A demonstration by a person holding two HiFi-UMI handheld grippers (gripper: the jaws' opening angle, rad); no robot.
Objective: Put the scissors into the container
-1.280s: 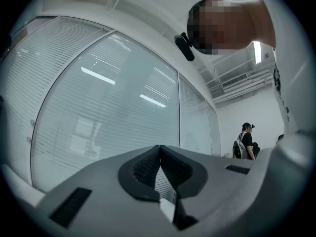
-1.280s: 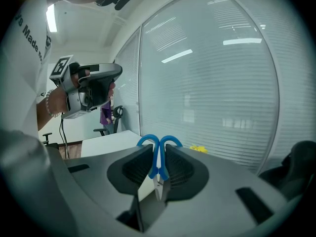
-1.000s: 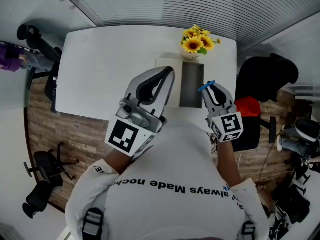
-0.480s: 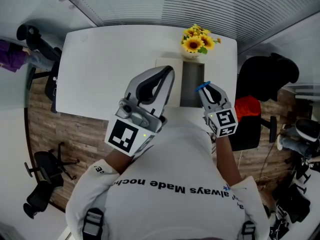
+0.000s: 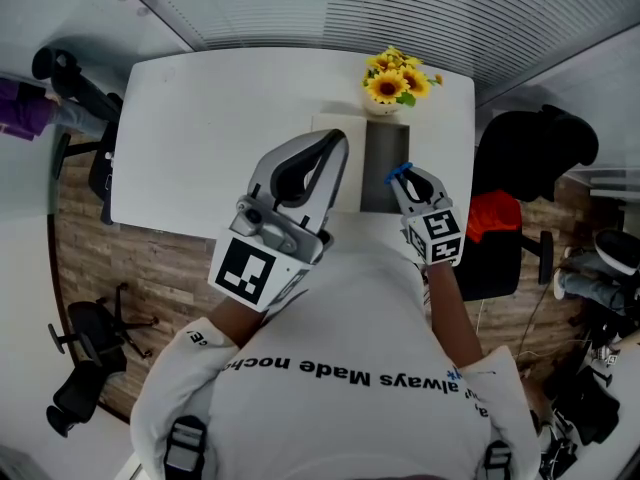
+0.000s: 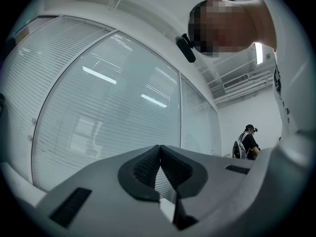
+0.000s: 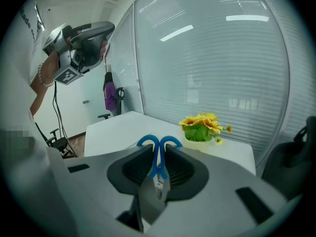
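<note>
Two fingers (image 7: 131,172) on scissors (image 7: 158,159); shirt (image 5: 330,413) "always Made"

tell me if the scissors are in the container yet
Not in. The right gripper is shut on the scissors, blue handles poking past its jaws, held up by the container.

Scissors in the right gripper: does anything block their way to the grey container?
Nothing visible does. The scissors, clamped in the right gripper, hang by the container's right edge; the sunflower pot stands beyond its far end.
</note>
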